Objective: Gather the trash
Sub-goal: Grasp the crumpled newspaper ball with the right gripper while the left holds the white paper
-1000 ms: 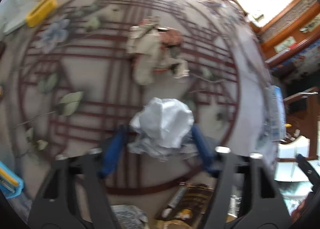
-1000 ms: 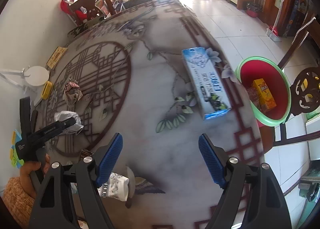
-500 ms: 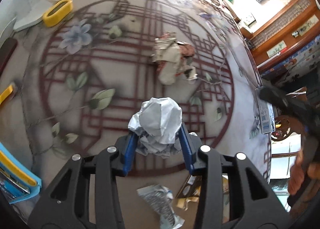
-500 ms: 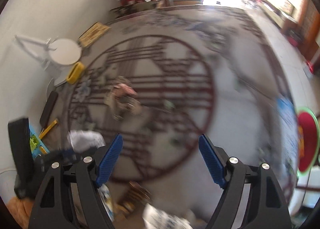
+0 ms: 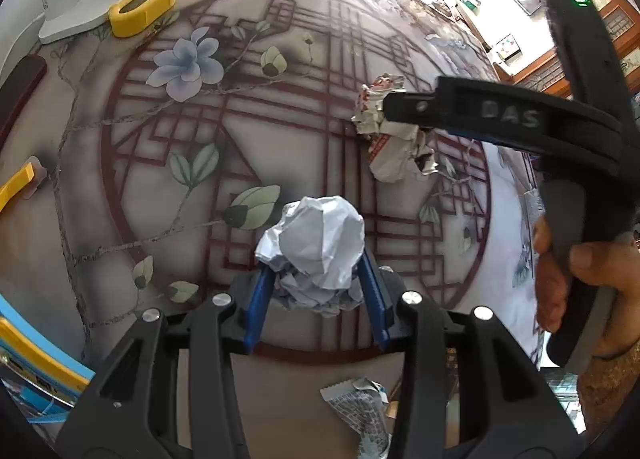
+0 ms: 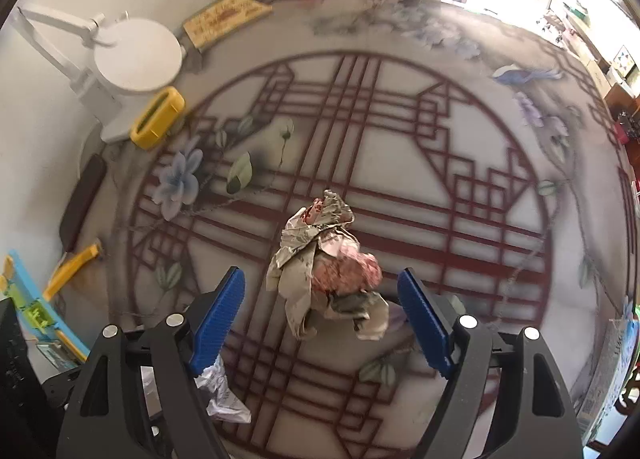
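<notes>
My left gripper (image 5: 316, 291) is shut on a crumpled white paper ball (image 5: 316, 243) and holds it over the patterned table (image 5: 280, 131). My right gripper (image 6: 322, 315) is open, its blue pads on either side of a crumpled beige and pink wrapper (image 6: 324, 271) that lies on the table. The same wrapper shows in the left wrist view (image 5: 394, 139), partly behind the right gripper's black arm (image 5: 500, 115). The white ball shows at the lower left of the right wrist view (image 6: 224, 395).
A white desk lamp (image 6: 132, 55), a yellow case (image 6: 158, 117), a dark flat case (image 6: 82, 201) and a yellow cutter (image 6: 74, 269) lie along the table's left edge. More wrappers (image 5: 360, 407) lie near the front edge. A blue box (image 5: 36, 363) sits at left.
My right gripper swung from the table's right side to the centre and now straddles the beige wrapper. My left gripper closed on the white paper ball and lifted it slightly.
</notes>
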The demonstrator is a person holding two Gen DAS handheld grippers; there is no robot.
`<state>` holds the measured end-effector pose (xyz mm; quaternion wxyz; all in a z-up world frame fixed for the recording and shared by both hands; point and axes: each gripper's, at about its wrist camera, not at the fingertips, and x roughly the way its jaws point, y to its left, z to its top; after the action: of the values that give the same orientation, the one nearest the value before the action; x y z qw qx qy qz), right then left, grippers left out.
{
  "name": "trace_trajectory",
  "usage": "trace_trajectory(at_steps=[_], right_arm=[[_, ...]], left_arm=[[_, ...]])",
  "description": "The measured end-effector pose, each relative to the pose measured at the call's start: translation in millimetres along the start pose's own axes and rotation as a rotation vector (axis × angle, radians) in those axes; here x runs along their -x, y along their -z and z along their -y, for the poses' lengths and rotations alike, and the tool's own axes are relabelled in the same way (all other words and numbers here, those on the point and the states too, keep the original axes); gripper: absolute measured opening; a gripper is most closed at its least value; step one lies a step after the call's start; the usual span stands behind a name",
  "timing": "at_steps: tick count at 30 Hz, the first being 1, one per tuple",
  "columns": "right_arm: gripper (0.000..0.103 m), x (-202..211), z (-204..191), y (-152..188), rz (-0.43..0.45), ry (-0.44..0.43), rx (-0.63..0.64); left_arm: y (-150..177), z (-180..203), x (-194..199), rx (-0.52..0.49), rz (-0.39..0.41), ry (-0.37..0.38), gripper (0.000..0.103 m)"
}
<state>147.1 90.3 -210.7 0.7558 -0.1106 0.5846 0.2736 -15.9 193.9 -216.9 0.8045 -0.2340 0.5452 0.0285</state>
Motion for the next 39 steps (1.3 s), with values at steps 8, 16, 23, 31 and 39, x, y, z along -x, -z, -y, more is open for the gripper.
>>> trace_trajectory(at_steps=[8, 16, 23, 31, 39], right_arm=[[0.041, 6.7, 16.1, 21.6, -0.022, -0.016, -0.007], [0.054, 29.1, 51.6, 67.9, -0.048, 0.012, -0.067], [0.072, 32.4, 58.2, 68.8, -0.014, -0.003, -0.116], [0.044, 23.3, 45.2, 64.3, -0.026, -0.001, -0.062], [0.043, 61.5, 50.9, 72.7, 0.048, -0.04, -0.101]], left_arm=[[-0.5, 0.7, -6.8, -0.01, -0.013, 0.006, 0.041], [-2.9, 5.3, -16.7, -0.016, -0.021, -0.005, 0.057], [-5.1, 9.2, -17.8, -0.025, -0.015, -0.014, 0.057], [-4.3, 6.1, -10.6, -0.012, 0.0, -0.017, 0.044], [-7.3, 21.4, 0.7, -0.048, 0.034, -0.005, 0.042]])
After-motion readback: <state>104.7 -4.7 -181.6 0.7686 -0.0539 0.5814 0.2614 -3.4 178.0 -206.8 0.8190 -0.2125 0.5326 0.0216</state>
